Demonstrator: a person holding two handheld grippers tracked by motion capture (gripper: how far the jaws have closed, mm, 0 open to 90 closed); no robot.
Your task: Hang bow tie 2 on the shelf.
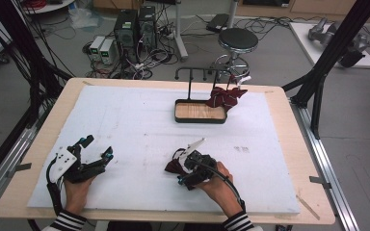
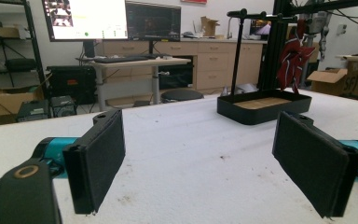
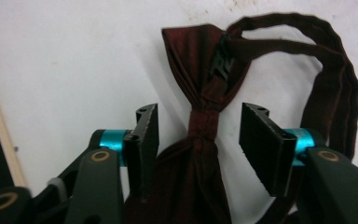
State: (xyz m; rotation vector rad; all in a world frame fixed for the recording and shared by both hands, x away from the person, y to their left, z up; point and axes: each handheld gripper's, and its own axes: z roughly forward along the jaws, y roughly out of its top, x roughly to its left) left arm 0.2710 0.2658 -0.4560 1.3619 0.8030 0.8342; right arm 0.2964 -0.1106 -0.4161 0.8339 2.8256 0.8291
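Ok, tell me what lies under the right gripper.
Under the right gripper lies a dark red bow tie on the white foam board, its knot between the open jaws. The gripper body covers the tie's near wing.

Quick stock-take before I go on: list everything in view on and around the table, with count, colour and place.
Bow tie: one, dark red, near table edge, knot between the right gripper's jaws.
Second bow tie: one, dark red, hanging on the stand.
Stand: one, black frame, wooden tray floor, far centre.
Foam board: one, white, covering the table.
Table: one, light wood.
Stool: one, black seat, behind the table.
Computer towers: two, black, floor behind.
Left gripper: black, open, resting near left.
Right gripper: black, open, pads not yet touching the knot.
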